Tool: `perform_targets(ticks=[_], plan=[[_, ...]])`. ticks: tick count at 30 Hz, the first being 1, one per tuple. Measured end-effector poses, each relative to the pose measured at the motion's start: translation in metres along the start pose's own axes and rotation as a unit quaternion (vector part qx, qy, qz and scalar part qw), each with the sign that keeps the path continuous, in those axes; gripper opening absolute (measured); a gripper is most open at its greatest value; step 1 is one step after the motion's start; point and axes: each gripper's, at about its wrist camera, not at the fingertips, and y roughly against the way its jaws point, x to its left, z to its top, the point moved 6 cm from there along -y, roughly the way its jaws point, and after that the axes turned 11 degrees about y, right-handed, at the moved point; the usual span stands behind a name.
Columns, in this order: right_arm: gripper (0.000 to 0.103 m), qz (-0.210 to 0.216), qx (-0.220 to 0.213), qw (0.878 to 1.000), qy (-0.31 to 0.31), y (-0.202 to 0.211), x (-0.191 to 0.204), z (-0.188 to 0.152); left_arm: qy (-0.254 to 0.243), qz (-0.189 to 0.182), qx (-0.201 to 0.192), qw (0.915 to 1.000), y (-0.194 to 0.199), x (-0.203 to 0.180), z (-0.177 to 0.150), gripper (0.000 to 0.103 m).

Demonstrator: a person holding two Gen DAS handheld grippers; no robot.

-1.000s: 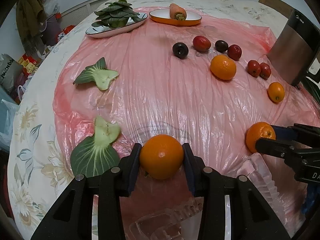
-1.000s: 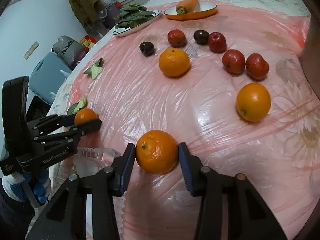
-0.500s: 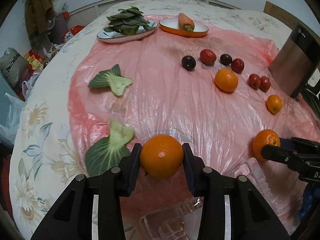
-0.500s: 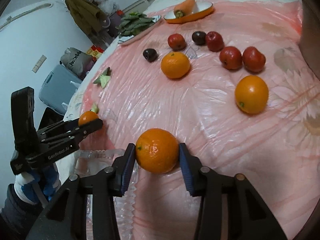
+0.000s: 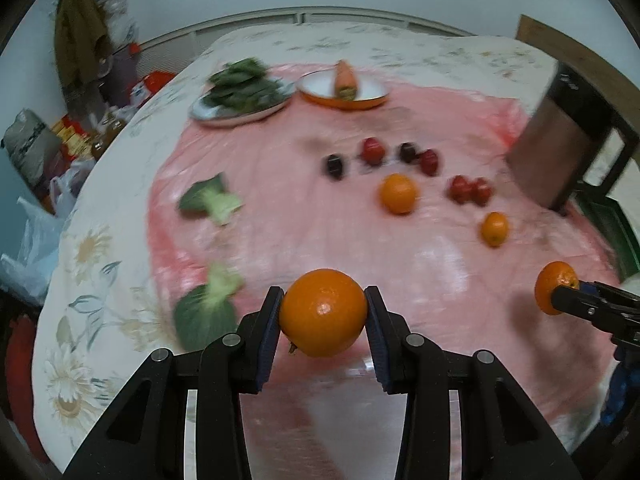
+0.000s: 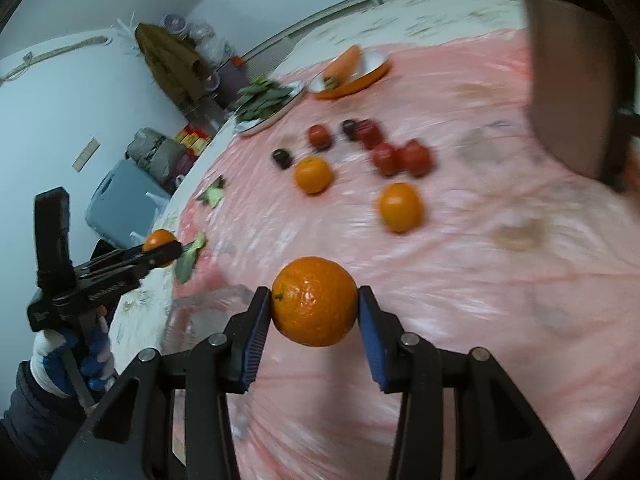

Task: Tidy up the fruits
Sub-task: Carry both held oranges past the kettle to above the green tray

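Note:
My left gripper (image 5: 323,320) is shut on an orange (image 5: 322,312) and holds it above the pink plastic sheet (image 5: 280,208). My right gripper (image 6: 314,306) is shut on a second orange (image 6: 314,301), also off the table. Each gripper shows in the other's view: the right one with its orange (image 5: 554,292) at the right edge, the left one with its orange (image 6: 159,240) at the left. Two more oranges (image 6: 313,174) (image 6: 401,207) lie on the sheet. Behind them are several red fruits (image 6: 402,157) and two dark plums (image 5: 334,166).
A plate of green leaves (image 5: 240,96) and an orange dish with a carrot (image 5: 345,88) stand at the far side. Two bok choy pieces (image 5: 210,200) (image 5: 208,308) lie on the left. A brown metal container (image 5: 560,140) stands at the right. A gloved hand (image 6: 72,356) holds the left gripper.
Both grippers have risen with their oranges, so the table looks smaller and farther. The clear plastic tray seen below the fingers earlier has dropped out of the left wrist view.

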Motion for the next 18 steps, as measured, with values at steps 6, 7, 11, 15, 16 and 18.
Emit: perform_targets(ticks=[6, 7, 11, 15, 16, 18], plan=[[0.062, -0.055, -0.023, 0.998, -0.026, 0.060, -0.062, -0.020, -0.019, -0.059, 0.001, 0.9980, 0.007, -0.086, -0.002, 0.035], [0.062, -0.063, -0.027, 0.997, -0.032, 0.069, -0.073, -0.023, -0.022, -0.070, 0.004, 0.9973, 0.007, -0.099, -0.002, 0.035], [0.062, -0.103, -0.049, 0.992, -0.056, 0.113, -0.123, -0.032, -0.041, -0.120, 0.019, 0.9917, 0.005, -0.172, -0.008, 0.035], [0.062, -0.148, -0.071, 0.984, -0.073, 0.157, -0.178, -0.037, -0.066, -0.162, 0.036, 0.9840, 0.003, -0.243, -0.014, 0.035], [0.062, -0.159, -0.076, 0.981, -0.077, 0.168, -0.190, -0.037, -0.074, -0.172, 0.039, 0.9815, 0.003, -0.263, -0.016, 0.035], [0.062, -0.180, -0.083, 0.977, -0.079, 0.186, -0.213, -0.039, -0.090, -0.192, 0.046, 0.9762, 0.001, -0.301, -0.018, 0.035]])
